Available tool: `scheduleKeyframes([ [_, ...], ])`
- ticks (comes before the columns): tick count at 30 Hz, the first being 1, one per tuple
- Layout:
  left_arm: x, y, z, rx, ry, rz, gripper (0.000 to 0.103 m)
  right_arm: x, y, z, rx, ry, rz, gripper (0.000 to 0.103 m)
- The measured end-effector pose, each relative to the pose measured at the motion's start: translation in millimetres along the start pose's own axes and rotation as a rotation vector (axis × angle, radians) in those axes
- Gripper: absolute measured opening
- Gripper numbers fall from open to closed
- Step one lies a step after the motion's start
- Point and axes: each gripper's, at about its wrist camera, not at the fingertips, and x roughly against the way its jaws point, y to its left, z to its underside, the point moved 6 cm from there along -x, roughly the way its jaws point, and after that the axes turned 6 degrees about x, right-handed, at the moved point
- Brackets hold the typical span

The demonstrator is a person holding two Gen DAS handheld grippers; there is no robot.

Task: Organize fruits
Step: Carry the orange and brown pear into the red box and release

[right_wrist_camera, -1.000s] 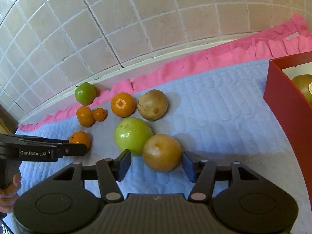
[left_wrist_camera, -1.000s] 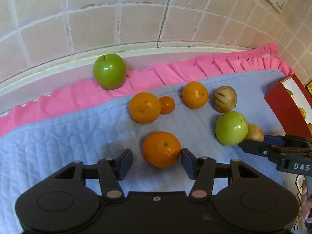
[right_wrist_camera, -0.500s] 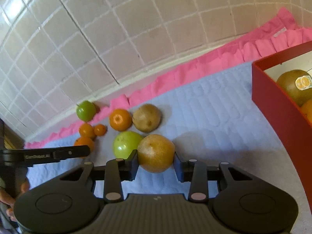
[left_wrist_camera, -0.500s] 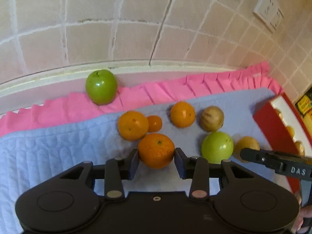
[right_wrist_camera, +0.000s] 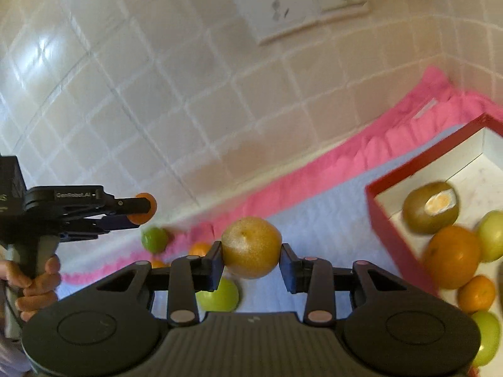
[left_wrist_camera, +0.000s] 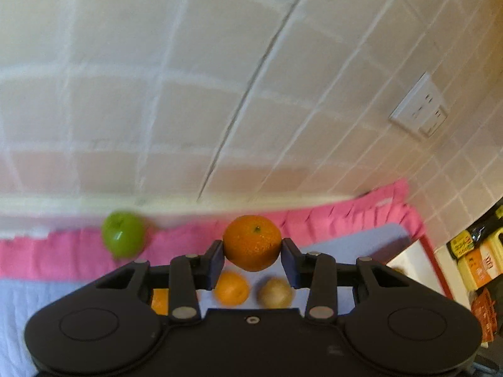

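Rising off the blue mat, the left gripper (left_wrist_camera: 252, 256) now pinches an orange (left_wrist_camera: 252, 242) that lay between spread jaws a second ago. The right gripper (right_wrist_camera: 251, 259) likewise clamps a yellow-brown fruit (right_wrist_camera: 251, 246) (lifted too), so both seem bound for the red box (right_wrist_camera: 405, 220) at right.

oranges (left_wrist_camera: 252, 242) 5 | green apples (left_wrist_camera: 123, 234) 4 | brown fruits (right_wrist_camera: 251, 246) 3 | box (right_wrist_camera: 396, 235) 1

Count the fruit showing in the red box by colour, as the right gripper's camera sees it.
Orange: 2, the large orange fruit and the small orange fruit
Green: 2, the upper green fruit and the lower green fruit
Brown: 1, the brown fruit with a sticker
Total: 5 showing in the red box; part of the box is out of frame.
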Motion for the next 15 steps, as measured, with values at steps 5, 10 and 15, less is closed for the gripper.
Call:
scheduleKeyframes([
  [5,2,-49,-33,-0.053,-0.052,0.022,0.047,32,-23,-26,-0.001,-0.091,0.040,0.039],
  [10,-8,-107,-51,-0.099,-0.069,0.074,0.047,67,-58,-38,-0.038,-0.166,0.092,0.039],
  [15,-31,-175,-41,-0.193,-0.035,0.131,0.047,105,-104,-43,-0.090,-0.219,0.174,0.039],
])
